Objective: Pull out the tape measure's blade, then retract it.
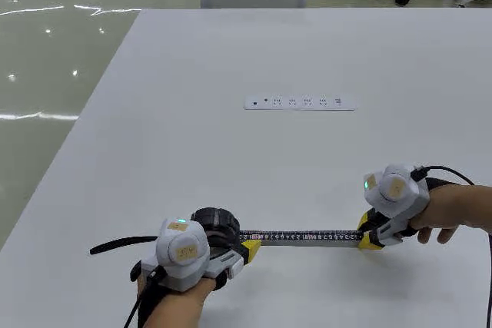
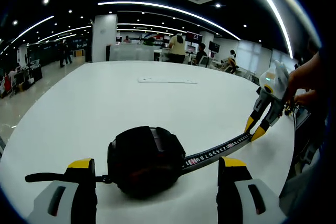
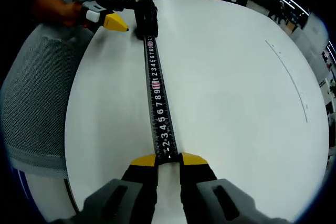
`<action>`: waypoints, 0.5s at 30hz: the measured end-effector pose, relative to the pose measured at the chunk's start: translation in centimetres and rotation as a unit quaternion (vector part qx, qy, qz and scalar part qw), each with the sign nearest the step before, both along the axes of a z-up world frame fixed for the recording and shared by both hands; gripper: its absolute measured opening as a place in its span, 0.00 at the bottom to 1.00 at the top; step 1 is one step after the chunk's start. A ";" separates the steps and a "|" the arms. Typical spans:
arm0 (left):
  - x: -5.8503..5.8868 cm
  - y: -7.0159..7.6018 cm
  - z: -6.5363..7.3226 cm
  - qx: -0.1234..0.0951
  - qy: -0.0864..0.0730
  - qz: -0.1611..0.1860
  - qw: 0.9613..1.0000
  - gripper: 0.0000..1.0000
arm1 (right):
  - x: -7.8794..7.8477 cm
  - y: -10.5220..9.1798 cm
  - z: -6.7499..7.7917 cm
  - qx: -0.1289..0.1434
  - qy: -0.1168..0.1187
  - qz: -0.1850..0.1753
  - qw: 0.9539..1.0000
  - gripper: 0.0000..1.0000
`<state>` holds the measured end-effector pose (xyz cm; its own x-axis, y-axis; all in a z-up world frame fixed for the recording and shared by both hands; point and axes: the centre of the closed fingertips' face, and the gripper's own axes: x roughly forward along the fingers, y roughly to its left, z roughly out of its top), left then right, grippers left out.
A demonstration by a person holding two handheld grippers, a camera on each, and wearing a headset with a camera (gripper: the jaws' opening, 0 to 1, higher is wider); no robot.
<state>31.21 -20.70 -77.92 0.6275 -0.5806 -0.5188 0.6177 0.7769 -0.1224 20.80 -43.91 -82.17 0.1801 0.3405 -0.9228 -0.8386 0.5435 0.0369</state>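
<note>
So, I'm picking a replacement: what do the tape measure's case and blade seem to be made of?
The case: probably black plastic or rubber, matte, with moulded ridges and only dull highlights. The blade: likely thin painted metal, dark with white printed numbers, holding straight when pulled out; the look alone can't confirm it.

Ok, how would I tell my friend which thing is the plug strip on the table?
Find the big white table and look at its middle. A long flat white plastic plug strip lies there alone, with a row of sockets along it. The round black tape measure case and its dark numbered metal blade are nearer and not white.
</note>
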 end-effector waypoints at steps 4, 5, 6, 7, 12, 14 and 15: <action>0.3 0.1 0.0 -0.004 0.005 0.011 1.000 0.88 | 0.0 0.0 0.0 -0.005 0.001 -0.003 1.000 0.13; 0.3 0.0 0.1 -0.006 0.004 0.013 1.000 0.87 | 0.0 0.0 0.0 -0.005 0.002 -0.003 1.000 0.13; 0.3 0.0 0.1 -0.006 0.005 0.014 1.000 0.84 | 0.1 -0.1 0.0 -0.004 0.003 -0.005 1.000 0.13; 0.4 0.0 0.1 -0.007 0.007 0.015 1.000 0.82 | 0.1 -0.1 0.0 -0.004 0.005 -0.007 1.000 0.13; 0.7 -0.1 -0.1 -0.002 0.017 0.029 0.999 0.73 | 0.0 -0.1 0.0 -0.006 0.010 -0.006 1.000 0.13; 0.8 -0.1 -0.2 -0.003 0.023 0.036 0.999 0.72 | 0.0 0.0 0.0 -0.007 0.011 -0.005 1.000 0.13; 1.0 -0.1 -0.3 -0.007 0.028 0.044 0.999 0.72 | 0.0 0.0 0.0 -0.007 0.012 -0.006 1.000 0.13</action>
<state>32.20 -20.78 -78.18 0.6462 -0.5318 -0.5474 0.5387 0.8259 -0.1665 20.80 -43.96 -82.18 0.1616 0.3262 -0.9314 -0.8314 0.5535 0.0496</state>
